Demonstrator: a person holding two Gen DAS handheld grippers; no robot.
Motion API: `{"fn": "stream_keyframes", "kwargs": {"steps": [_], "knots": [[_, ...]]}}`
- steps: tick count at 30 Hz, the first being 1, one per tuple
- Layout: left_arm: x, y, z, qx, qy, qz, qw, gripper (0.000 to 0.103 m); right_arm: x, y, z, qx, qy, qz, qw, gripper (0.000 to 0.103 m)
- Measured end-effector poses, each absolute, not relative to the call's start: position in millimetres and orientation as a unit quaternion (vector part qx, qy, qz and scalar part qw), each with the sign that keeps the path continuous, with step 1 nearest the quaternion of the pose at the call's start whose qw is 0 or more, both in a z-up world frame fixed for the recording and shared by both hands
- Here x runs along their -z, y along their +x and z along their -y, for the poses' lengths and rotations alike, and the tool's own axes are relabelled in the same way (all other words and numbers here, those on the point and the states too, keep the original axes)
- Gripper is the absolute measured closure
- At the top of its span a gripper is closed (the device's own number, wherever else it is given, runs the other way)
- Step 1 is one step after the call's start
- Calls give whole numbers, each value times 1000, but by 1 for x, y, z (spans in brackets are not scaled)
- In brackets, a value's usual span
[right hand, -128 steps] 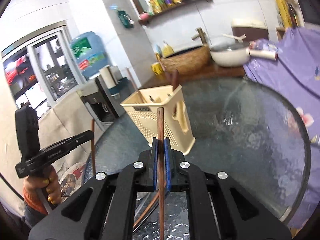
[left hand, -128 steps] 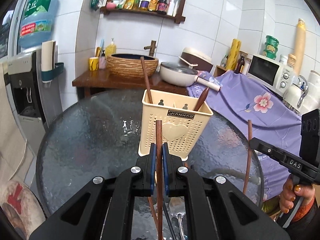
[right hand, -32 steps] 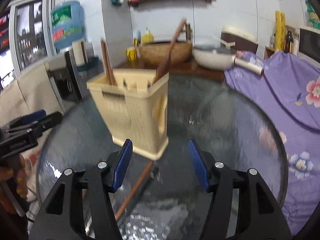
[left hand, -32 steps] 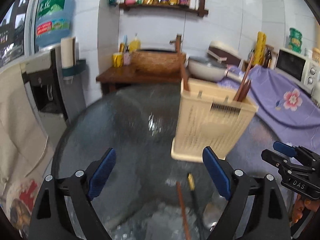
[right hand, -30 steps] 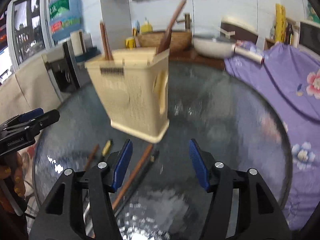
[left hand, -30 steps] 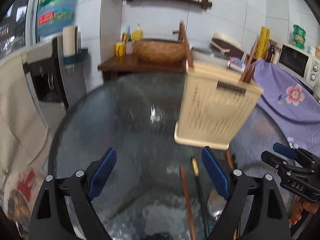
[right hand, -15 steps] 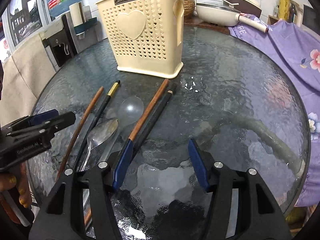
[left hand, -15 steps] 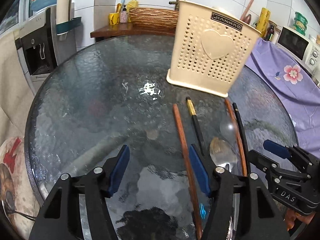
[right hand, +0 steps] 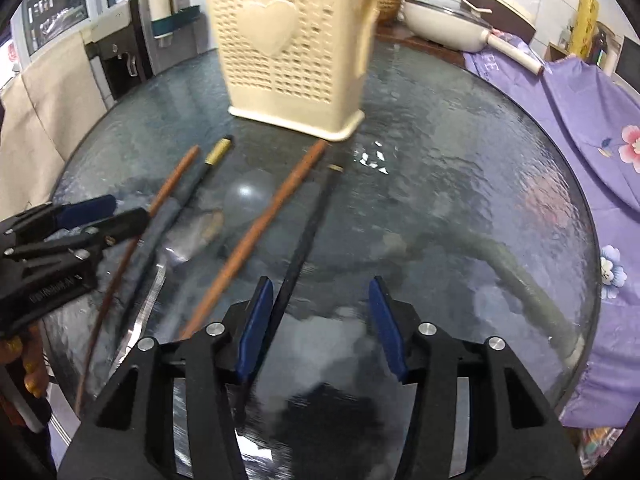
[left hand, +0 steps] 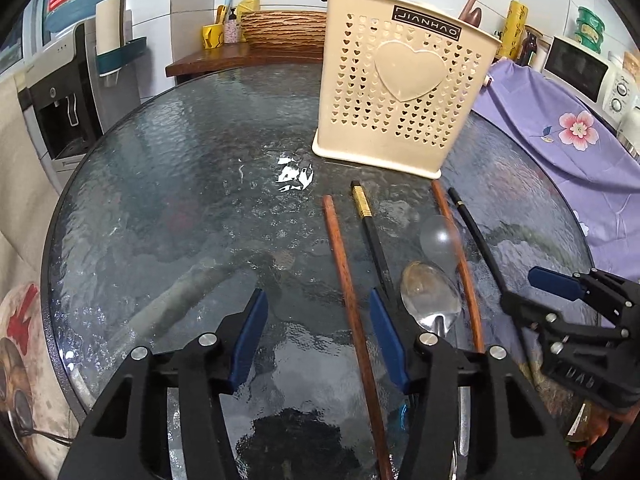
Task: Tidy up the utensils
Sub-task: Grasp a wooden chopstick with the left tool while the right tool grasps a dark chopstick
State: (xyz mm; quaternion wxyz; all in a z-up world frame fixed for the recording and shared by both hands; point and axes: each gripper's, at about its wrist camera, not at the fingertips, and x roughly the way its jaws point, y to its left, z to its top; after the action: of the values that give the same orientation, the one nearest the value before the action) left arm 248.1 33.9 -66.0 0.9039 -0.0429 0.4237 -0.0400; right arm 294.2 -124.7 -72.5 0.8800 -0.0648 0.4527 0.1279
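Note:
A cream perforated utensil holder [left hand: 400,88] stands on the round glass table [left hand: 180,184], with brown handles sticking out of its top. In front of it lie two brown chopsticks [left hand: 346,280], two black chopsticks [left hand: 374,240], a clear spoon [left hand: 438,236] and a metal spoon [left hand: 430,296]. My left gripper [left hand: 318,338] is open and empty low over the table, its right pad beside a brown chopstick. My right gripper [right hand: 320,324] is open and empty, its left pad by a black chopstick [right hand: 310,232]. The holder also shows in the right wrist view [right hand: 292,48].
A purple flowered cloth [left hand: 560,132] covers the counter at right, with a microwave [left hand: 580,68] behind. A water dispenser [left hand: 68,92] stands at left. A wooden side table with a basin [left hand: 276,32] sits behind. A white pan [right hand: 448,28] lies at the back.
Both grippers let go of the brown chopsticks they held, which now stand in the holder, and opened. They then dropped low over the utensils lying in front of the holder.

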Motion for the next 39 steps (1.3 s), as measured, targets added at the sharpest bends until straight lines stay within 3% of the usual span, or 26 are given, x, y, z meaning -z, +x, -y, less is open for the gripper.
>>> {"fn": "stream_keyframes", "kwargs": {"steps": [5, 15, 20, 39], "knots": [[65, 255, -30, 46, -43, -427, 902, 58, 71, 304, 148, -140, -3, -459, 877, 57], [64, 274, -26, 46, -39, -435, 899, 67, 63, 327, 129, -159, -11, -444, 882, 65], [64, 288, -21, 50, -37, -439, 896, 73, 65, 344, 119, -166, -20, -451, 877, 78], [66, 306, -16, 25, -16, -433, 901, 90, 70, 375, 103, -165, -34, -458, 873, 89]]}}
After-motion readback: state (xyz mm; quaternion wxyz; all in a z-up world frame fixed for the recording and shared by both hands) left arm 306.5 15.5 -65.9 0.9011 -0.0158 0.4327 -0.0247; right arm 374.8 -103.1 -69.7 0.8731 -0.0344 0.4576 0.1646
